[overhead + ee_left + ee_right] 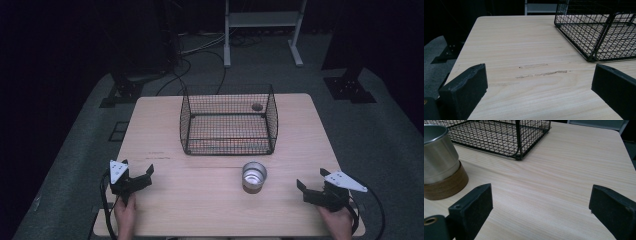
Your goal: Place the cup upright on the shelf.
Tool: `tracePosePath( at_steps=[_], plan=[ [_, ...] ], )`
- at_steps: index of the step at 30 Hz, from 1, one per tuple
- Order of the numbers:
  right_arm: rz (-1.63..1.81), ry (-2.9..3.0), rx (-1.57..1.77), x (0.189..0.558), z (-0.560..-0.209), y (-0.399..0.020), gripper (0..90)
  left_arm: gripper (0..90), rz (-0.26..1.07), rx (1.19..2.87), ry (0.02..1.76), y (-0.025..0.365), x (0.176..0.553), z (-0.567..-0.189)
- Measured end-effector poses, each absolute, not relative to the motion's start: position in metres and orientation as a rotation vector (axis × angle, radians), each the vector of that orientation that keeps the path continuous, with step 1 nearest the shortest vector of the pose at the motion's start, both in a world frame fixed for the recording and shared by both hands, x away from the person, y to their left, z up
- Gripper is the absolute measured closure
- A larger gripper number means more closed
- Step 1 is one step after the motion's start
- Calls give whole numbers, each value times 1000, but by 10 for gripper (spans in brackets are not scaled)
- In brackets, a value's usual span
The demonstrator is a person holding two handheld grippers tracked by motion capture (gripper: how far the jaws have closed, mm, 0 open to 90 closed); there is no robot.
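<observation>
Near the table's front edge, left gripper (140,176) and right gripper (311,188) low, jaws wide apart, metal cup (254,176) between.

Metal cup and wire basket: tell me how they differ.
The metal cup is shiny, solid-walled and round with a brown band at its base; the wire basket is black open mesh and rectangular. The cup is much smaller and stands nearer the person. Both stand upright on the table, open-topped, apart from both grippers.

Dim room, black curtains all round. Grey carpeted floor (390,145), black cables (200,62) trailing across it. Pale wooden table (200,200) in the middle. White metal frame (262,22) behind, dark stand bases (349,87) at either side.
</observation>
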State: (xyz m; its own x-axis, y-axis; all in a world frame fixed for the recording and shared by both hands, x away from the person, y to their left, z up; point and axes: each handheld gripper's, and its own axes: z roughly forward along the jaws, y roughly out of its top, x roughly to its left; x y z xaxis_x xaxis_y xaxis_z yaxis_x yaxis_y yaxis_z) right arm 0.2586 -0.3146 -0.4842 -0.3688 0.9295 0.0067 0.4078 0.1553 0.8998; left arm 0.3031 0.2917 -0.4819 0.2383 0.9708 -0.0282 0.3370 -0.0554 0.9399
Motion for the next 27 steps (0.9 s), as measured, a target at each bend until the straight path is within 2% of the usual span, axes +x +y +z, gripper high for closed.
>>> tracePosePath(
  at_steps=[27],
  plan=[
    [1199,1917,1186,253,-476,-296,45,0,844,1580,1252,291,302,-482]
  ],
)
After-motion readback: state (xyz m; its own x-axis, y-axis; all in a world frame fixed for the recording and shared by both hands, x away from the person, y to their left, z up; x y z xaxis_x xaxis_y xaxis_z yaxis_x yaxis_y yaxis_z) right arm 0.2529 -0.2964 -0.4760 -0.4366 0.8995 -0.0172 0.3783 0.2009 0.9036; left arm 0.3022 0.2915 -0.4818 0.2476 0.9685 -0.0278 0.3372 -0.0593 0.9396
